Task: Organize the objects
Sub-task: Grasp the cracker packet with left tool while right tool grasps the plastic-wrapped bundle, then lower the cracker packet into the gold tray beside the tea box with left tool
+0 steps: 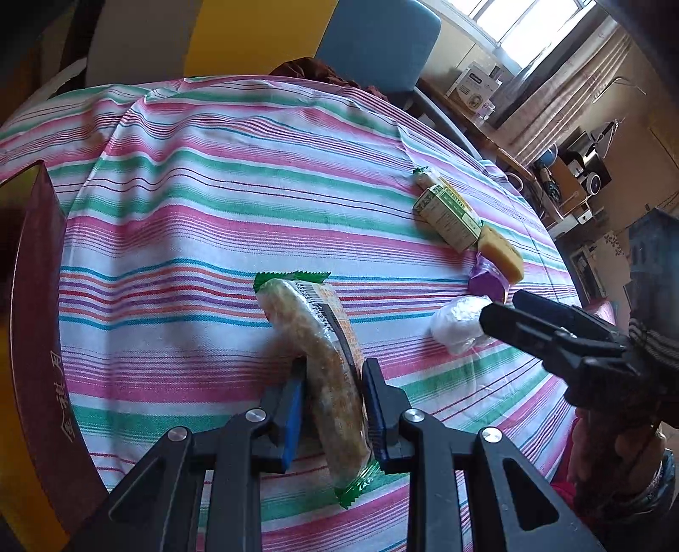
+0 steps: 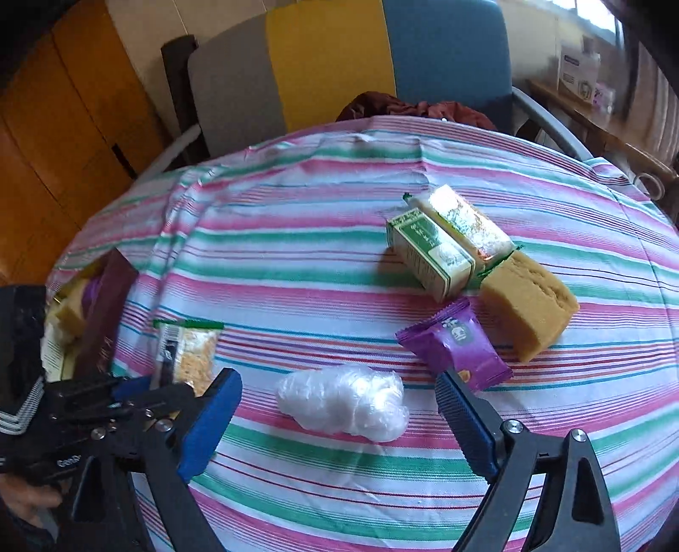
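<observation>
Your left gripper (image 1: 333, 397) pinches the snack bar (image 1: 316, 352) mid-length, tail hanging behind the pads; right gripper (image 2: 337, 418) gapes wide around the plastic wad (image 2: 343, 401)—close off-centre and it'll likely squirt out sideways.

Daylit, fisheye-bent, and partly smeared on your right-wrist view.

Your light comes from the window (image 1: 539, 25) at 1 o'clock in the left-wrist view, blown out to white. It throws soft shadows toward 8 o'clock beside the wrapped snack bar (image 1: 316, 361) and the green carton (image 2: 428, 254). Glare whitens the foil packet (image 2: 462, 221) and the crumpled plastic ball (image 2: 343, 401). Both views bow the striped tablecloth (image 2: 297, 263) into a dome and darken at the corners. Your right-wrist edges are motion-blurred, worst at 2 o'clock.
</observation>
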Motion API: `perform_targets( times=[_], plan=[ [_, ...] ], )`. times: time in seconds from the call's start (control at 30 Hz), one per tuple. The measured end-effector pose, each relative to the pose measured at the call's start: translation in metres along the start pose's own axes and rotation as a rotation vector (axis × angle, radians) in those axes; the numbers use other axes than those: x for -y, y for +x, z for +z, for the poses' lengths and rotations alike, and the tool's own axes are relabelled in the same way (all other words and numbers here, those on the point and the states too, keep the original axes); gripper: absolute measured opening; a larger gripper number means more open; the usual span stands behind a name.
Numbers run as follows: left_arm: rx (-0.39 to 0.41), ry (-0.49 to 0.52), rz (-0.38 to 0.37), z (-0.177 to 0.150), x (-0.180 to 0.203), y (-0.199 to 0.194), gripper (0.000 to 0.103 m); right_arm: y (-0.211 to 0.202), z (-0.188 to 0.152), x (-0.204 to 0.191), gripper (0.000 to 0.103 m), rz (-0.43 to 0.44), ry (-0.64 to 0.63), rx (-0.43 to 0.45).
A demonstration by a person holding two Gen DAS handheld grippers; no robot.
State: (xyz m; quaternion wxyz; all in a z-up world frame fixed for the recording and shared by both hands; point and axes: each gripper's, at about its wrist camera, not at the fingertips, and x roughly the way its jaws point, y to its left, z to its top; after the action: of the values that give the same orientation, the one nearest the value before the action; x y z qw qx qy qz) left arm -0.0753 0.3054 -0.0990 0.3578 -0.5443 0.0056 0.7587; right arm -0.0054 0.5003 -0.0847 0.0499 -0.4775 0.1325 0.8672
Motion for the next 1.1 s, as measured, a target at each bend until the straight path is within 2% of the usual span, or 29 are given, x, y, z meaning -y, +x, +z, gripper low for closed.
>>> perform_targets(
  times=[0.17,0.2,0.27,0.47,0.8,1.1],
  plan=[
    [0.006,-0.005,-0.002,-0.001,0.000,0.001,0.027,0.011,-0.003,-0.001,0.093,-0.017,-0.025,-0.053],
    [0.007,-0.006,-0.001,-0.001,0.000,0.001,0.027,0.016,-0.003,-0.001,0.085,-0.033,-0.030,-0.075],
    [0.012,-0.006,-0.001,-0.002,0.000,0.001,0.027,0.026,-0.006,-0.001,0.062,-0.050,-0.050,-0.127],
    [0.026,-0.004,-0.005,-0.003,0.000,0.001,0.027,0.027,-0.008,-0.007,0.059,-0.058,-0.097,-0.121],
    [0.059,0.041,0.033,-0.010,0.006,-0.007,0.026,0.027,-0.005,-0.002,0.059,-0.066,-0.076,-0.115],
    [0.104,0.054,0.039,-0.020,0.002,-0.037,0.025,0.026,-0.006,-0.005,0.059,-0.087,-0.106,-0.102]
  ],
)
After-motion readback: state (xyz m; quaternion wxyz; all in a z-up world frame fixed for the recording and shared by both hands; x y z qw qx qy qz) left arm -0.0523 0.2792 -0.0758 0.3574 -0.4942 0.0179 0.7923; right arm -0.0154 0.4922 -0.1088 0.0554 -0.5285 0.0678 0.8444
